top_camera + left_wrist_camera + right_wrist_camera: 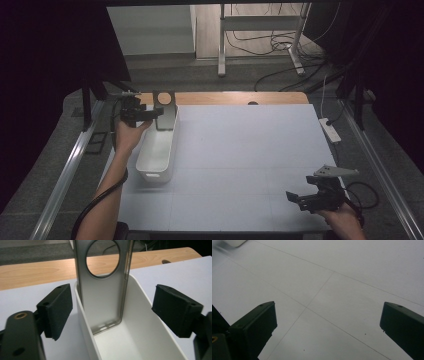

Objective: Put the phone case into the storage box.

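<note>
A grey metal phone case with a round hole near its top stands upright against the far end of a long white bin. In the left gripper view the case leans on the bin's left wall, its lower edge down inside the bin. My left gripper hovers at the bin's far end beside the case, jaws open; the pads stand well clear of the case. My right gripper rests low at the table's near right, open over bare white tabletop.
The white table has a wooden strip along its far edge. A white power strip lies off the right edge. Metal rails run along both sides. A stand's legs and loose cables lie on the floor beyond.
</note>
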`<state>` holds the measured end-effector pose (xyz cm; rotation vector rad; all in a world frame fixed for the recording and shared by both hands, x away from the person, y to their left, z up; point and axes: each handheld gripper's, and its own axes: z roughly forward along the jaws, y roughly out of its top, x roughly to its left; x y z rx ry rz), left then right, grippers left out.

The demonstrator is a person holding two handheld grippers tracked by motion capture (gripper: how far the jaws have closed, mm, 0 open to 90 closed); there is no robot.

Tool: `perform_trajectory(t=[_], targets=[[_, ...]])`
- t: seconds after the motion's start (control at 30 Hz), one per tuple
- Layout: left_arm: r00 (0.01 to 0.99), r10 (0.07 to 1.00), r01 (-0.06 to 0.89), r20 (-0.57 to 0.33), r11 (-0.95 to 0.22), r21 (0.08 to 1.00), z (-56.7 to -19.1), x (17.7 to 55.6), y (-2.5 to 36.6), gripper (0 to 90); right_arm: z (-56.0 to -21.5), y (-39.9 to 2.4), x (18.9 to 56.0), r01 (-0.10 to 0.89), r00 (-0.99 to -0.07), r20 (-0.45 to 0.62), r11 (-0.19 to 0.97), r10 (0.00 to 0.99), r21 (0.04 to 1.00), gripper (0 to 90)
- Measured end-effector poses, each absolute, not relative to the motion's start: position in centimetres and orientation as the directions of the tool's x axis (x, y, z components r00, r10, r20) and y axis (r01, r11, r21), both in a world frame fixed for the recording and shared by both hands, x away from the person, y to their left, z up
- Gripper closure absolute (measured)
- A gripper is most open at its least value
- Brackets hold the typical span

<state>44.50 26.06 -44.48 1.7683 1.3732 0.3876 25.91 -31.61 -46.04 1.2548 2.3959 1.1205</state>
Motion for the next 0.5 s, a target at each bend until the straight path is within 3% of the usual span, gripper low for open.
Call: perform_trajectory(t=[0.5], targets=[[0.413, 0.874, 0.636, -0.256, -0.076, 0.768, -43.99, 43.49, 25.93, 6.5, -46.05, -31.62, 25.93, 0.617, -0.61, 0.151, 0.346, 0.778, 0.707, 0.0]])
